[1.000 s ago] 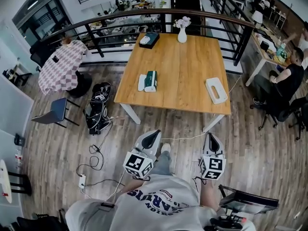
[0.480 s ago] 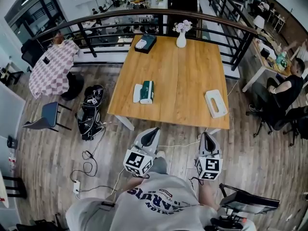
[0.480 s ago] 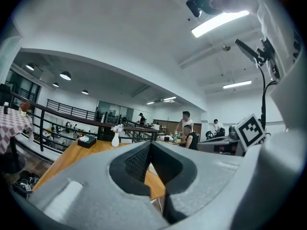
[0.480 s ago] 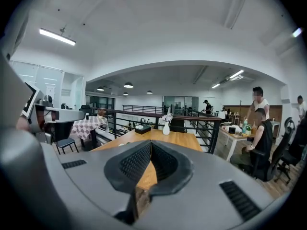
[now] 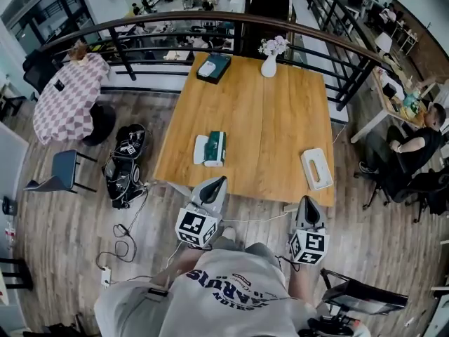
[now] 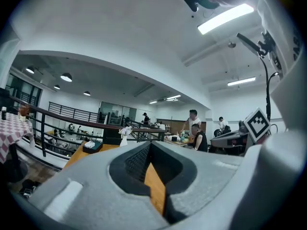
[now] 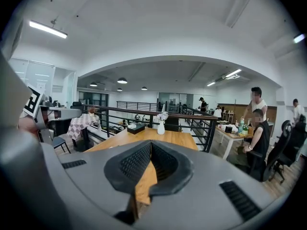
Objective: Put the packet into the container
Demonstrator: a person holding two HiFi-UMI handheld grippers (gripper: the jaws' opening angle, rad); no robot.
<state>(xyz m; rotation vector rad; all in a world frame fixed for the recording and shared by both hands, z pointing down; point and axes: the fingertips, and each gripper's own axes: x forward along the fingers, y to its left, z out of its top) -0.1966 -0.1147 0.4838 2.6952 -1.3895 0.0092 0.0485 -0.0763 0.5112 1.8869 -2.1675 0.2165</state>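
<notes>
A green and white packet lies on the wooden table, near its front left part. A white oblong container lies near the table's front right corner. My left gripper is shut and empty, its tip just over the table's near edge, in front of the packet. The right gripper also has its jaws together with nothing in them, just short of the edge below the container. Neither gripper view shows the packet or the container.
A white vase with flowers and a dark box stand at the table's far end, before a black railing. Black bags, cables and a chair are on the floor at left. A seated person is at right.
The person has walked up to the table. Both grippers, earlier over the floor well short of it, now reach its near edge. Jaws unchanged.
</notes>
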